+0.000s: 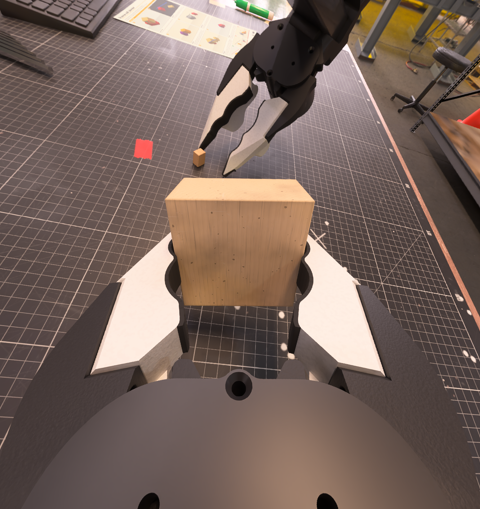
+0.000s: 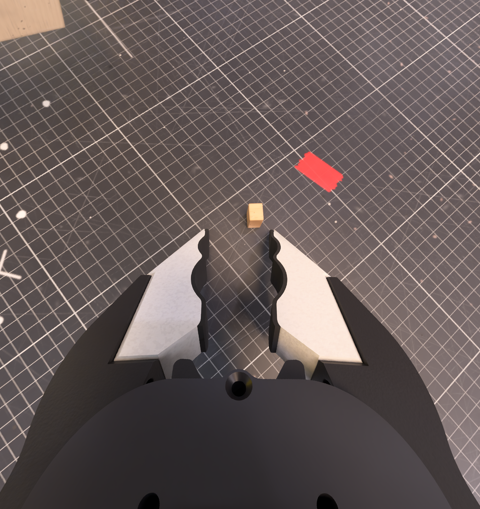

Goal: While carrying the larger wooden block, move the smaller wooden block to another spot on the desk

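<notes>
The left gripper [image 1: 239, 248] is clamping the larger wooden block [image 1: 240, 242] between its two white-faced fingers, the dark wavy pads pressing on the block's left and right sides, and the block is sitting upright with its pale, vertically grained face turned toward the camera and the grid showing beneath its lower edge. Below it the dark cutting mat [image 1: 68, 248] is covering the desk, ruled with fine white lines and flecked with white paint spots. Farther ahead, the smaller wooden block [image 1: 199, 157] is standing on the mat by itself, touched by neither gripper. The right gripper [image 1: 214, 161] is reaching down toward it from the upper right with its fingers spread apart, one tip coming down just behind the small block and the other beside it to the right. In the right wrist view, the right gripper [image 2: 239, 234] is pointing at the smaller wooden block [image 2: 254, 215], which is lying just beyond the fingertips and slightly right of the gap's centre, not yet between them. A strip of red tape [image 2: 318, 171] is lying flat on the cutting mat [image 2: 150, 137] near the small block, and a corner of the larger wooden block [image 2: 21, 19] is showing at the upper left of that view. At the far end of the desk, a black keyboard [image 1: 57, 13], an illustrated paper sheet [image 1: 183, 27] and a green marker [image 1: 254, 9] are resting on the mat.
</notes>
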`<state>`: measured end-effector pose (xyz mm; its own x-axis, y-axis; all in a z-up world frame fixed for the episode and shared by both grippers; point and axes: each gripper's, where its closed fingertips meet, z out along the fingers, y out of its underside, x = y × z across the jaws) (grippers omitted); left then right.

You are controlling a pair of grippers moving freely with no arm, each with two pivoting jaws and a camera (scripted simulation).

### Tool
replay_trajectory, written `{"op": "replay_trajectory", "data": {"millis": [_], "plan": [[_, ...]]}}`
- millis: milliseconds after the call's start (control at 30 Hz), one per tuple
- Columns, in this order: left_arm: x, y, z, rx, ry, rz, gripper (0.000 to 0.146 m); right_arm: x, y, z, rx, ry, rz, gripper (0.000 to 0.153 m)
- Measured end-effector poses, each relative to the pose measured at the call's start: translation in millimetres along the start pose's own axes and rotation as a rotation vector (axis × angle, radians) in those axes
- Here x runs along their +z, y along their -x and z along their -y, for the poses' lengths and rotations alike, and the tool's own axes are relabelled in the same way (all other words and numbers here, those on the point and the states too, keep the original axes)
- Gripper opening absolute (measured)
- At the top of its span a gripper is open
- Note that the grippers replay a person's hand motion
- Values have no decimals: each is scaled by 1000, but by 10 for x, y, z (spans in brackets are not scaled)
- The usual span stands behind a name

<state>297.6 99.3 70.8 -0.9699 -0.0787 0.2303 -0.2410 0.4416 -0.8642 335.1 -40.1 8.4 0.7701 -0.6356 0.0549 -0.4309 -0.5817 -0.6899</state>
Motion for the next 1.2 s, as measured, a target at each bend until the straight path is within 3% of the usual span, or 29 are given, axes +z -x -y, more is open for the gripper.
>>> {"op": "replay_trajectory", "data": {"millis": [300,433,667,767,900,1200], "plan": [[30,-14,-25,1,13,-7,87,106,-131,90,25,-9,49,26],[22,0,-27,-17,2,-13,87,112,-101,99,-60,-1,49,9],[32,-7,-38,-9,11,-11,87,-27,-88,56,-245,-58,-11,9],[40,-6,-48,-12,14,-14,87,-170,-223,52,-268,-96,-95,9],[44,-3,-54,-13,15,-14,87,-453,-625,-53,-192,-145,-254,9],[70,-6,-73,-17,24,-19,87,-988,-1582,-896,117,28,-593,9]]}}
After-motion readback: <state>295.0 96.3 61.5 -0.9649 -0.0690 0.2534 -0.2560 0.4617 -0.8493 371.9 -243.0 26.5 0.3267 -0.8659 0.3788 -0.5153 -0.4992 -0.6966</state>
